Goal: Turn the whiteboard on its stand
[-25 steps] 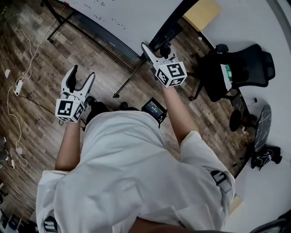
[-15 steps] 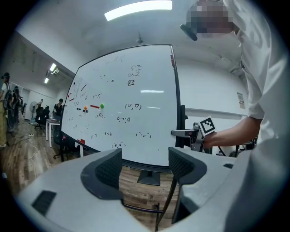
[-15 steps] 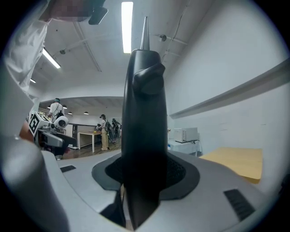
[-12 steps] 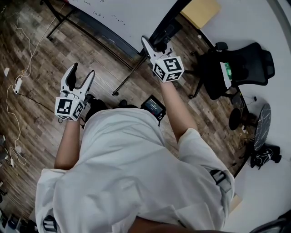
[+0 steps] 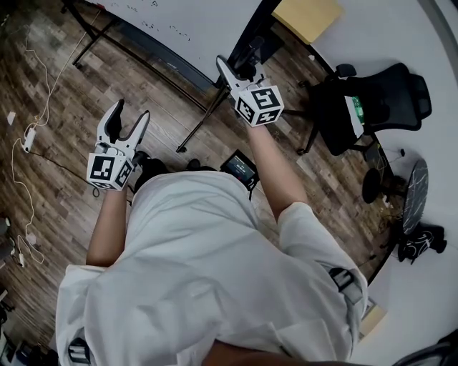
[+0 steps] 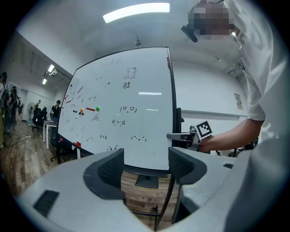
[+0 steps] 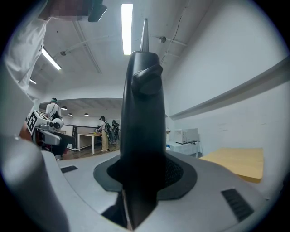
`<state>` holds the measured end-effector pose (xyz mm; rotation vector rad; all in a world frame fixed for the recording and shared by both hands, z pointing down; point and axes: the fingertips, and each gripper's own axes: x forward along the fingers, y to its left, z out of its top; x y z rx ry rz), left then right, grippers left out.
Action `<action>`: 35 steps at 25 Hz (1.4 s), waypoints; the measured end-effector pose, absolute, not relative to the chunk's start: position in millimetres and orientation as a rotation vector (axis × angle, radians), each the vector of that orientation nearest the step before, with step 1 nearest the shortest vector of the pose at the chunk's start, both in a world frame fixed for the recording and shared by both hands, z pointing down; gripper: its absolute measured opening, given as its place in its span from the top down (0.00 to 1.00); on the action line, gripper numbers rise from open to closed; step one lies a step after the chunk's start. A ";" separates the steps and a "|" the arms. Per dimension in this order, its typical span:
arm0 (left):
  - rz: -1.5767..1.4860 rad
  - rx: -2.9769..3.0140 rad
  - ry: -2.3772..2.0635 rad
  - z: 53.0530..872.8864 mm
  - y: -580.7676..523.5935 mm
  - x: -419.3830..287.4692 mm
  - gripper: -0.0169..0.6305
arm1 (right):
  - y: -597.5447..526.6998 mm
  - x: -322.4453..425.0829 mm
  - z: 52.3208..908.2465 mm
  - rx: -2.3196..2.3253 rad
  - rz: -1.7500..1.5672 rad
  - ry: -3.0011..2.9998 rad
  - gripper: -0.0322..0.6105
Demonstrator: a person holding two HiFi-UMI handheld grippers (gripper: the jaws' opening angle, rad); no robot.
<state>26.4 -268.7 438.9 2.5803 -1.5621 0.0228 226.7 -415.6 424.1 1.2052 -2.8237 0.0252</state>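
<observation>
On the wood floor [image 5: 64, 78]: one whiteboard [image 6: 122, 108] stands upright on its black stand [image 5: 254, 39], with small scribbles and a few coloured marks on its face.
Right gripper [image 7: 145, 168]: at the whiteboard's right side edge. Its fingers are closing on the black edge rail, which fills the gap between them, and the pads are against it.
Left gripper [image 6: 145, 165]: held back from the board and facing its front. Its fingers are spread wide with nothing between them.
Grippers counted: two, each carrying one marker cube.
Office chair [image 5: 372, 107]: one, black, off to the person's right and well apart from the board.
Yellow panel [image 5: 308, 18]: one, near the white wall beyond the stand.
Cables [image 5: 28, 136]: white, trailing over the floor on the left.
People far off [image 7: 104, 131]: a few, standing by a bench [image 7: 86, 136] at the room's far end.
</observation>
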 end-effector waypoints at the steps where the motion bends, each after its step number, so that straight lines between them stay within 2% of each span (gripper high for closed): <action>1: 0.025 2.581 -1.558 438.9 -268.9 28.4 0.50 | -416.0 227.4 423.8 1.211 0.022 -2.825 0.71; 22: 0.026 2.689 -1.285 440.1 -267.9 60.2 0.50 | -410.9 226.2 423.0 1.152 0.022 -2.827 0.72; 35: 0.046 2.695 -1.235 440.4 -263.0 20.2 0.50 | -408.7 227.3 421.9 1.180 0.022 -2.819 0.72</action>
